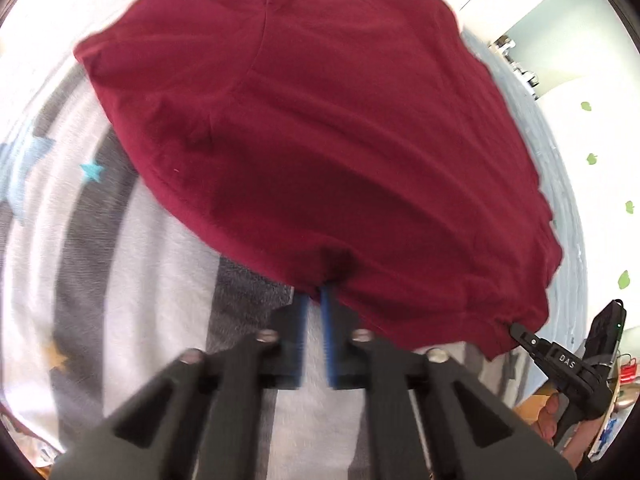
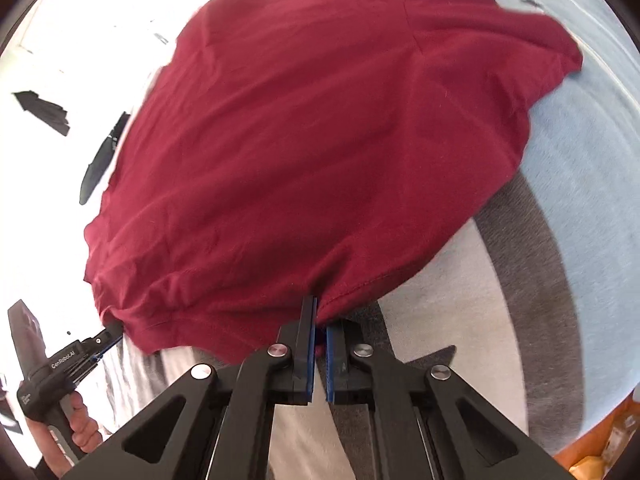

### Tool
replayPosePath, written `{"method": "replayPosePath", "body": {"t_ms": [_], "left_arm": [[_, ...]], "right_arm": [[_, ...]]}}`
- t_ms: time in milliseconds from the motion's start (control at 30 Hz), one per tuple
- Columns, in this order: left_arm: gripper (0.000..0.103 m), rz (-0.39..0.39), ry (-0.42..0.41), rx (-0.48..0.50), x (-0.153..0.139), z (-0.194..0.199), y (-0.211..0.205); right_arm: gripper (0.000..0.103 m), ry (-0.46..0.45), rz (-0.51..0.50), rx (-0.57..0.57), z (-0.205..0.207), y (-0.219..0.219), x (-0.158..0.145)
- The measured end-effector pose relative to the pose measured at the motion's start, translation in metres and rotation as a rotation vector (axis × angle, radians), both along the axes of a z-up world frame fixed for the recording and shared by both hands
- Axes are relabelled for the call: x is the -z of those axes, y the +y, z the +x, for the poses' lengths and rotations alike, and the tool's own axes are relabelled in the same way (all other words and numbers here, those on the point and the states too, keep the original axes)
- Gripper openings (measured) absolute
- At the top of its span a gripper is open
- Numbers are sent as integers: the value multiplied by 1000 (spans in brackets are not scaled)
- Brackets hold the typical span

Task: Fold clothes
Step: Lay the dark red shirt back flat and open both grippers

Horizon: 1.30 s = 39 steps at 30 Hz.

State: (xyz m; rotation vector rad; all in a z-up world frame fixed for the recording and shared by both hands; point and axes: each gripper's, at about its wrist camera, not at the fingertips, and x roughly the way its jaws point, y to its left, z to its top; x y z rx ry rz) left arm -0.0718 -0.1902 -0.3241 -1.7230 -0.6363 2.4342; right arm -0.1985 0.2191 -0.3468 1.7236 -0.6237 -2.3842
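your left gripper is pinched tight on the near hem of the dark red shirt, and your right gripper is clamped on the same hem further along. the shirt lies spread out ahead of both tools over the bedspread with grey stripes and stars.
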Motion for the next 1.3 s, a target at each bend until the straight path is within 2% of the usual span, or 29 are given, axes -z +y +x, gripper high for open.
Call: {"method": "replayPosePath", "body": {"t_ms": [100,133,167,300,433,500,600,733,833,900,933,1000,1100,1200,1300], "left_arm": [[0,-14,-6,-4,-10,13,-9],[0,-32,-15,-3,-9,-10,3],[0,-47,-31,-4,-5,-16,5],[0,-57,-92,-4,14,-9,-1],[0,-97,-35,66,3,-16,15],[6,-114,11,104,-6,-26,26],[13,-139,81,161,-17,-45,43],[15,-152,136,216,-12,-78,63],[15,-172,133,244,1,-114,80],[15,-191,113,258,6,-139,132],[15,-199,99,263,10,-142,139],[15,-204,70,262,14,-123,146],[15,-218,37,253,22,-99,138],[15,-211,21,228,23,-89,137],[15,-229,1,239,17,-87,143]], "right_arm": [[3,25,11,-36,8,3,-20],[3,19,16,-47,10,4,-22],[3,11,22,-57,11,5,-23],[4,-51,44,-77,12,5,-5],[6,-45,132,-144,23,-3,-3],[6,-52,150,-175,31,-7,-4],[6,-18,159,-219,40,-16,-18],[6,57,166,-266,44,-26,-41],[6,150,174,-260,22,-29,-52],[6,173,178,-233,2,-30,-48],[6,184,181,-221,-8,-31,-45],[6,186,197,-210,-19,-31,-35],[6,131,235,-221,-28,-33,-13],[6,109,217,-212,-15,-24,0],[6,79,202,-218,-3,-18,-2]]}}
